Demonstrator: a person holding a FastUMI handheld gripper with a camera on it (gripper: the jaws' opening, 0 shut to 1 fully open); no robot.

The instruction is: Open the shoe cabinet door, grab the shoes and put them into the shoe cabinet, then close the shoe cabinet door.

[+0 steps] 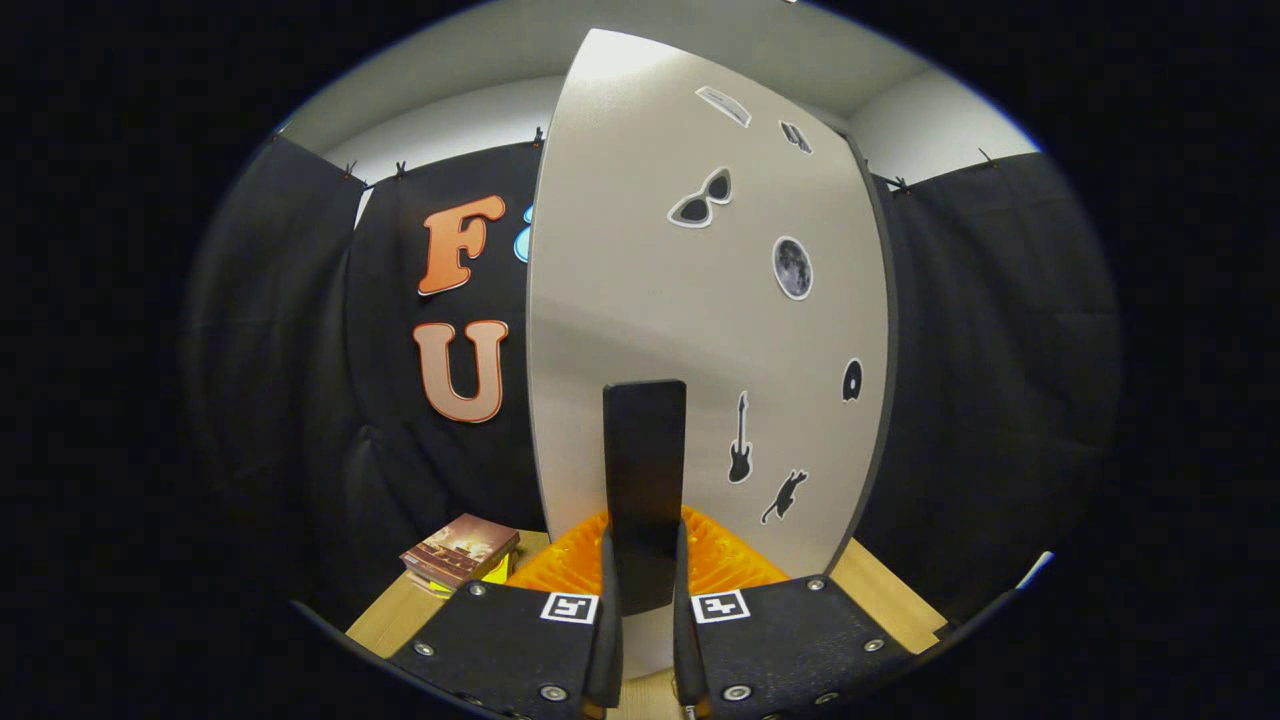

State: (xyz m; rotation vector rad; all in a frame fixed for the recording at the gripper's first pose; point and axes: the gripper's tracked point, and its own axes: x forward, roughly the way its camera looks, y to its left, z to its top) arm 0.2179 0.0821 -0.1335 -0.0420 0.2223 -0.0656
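The shoe cabinet door (640, 250) is a pale grey panel with several small stickers, standing upright right in front of me. A dark vertical handle (645, 440) sticks out from its lower part. My gripper (645, 565) is shut on that handle, with one finger pressing on each side of its lower end. The door's dark right edge (885, 330) shows its thickness. The cabinet's inside is hidden behind the door.
A wooden table top (880, 590) runs under the door. A brown book (462, 548) lies on it, left of my fingers, close to the black cloth wall. More black cloth hangs to the right of the door.
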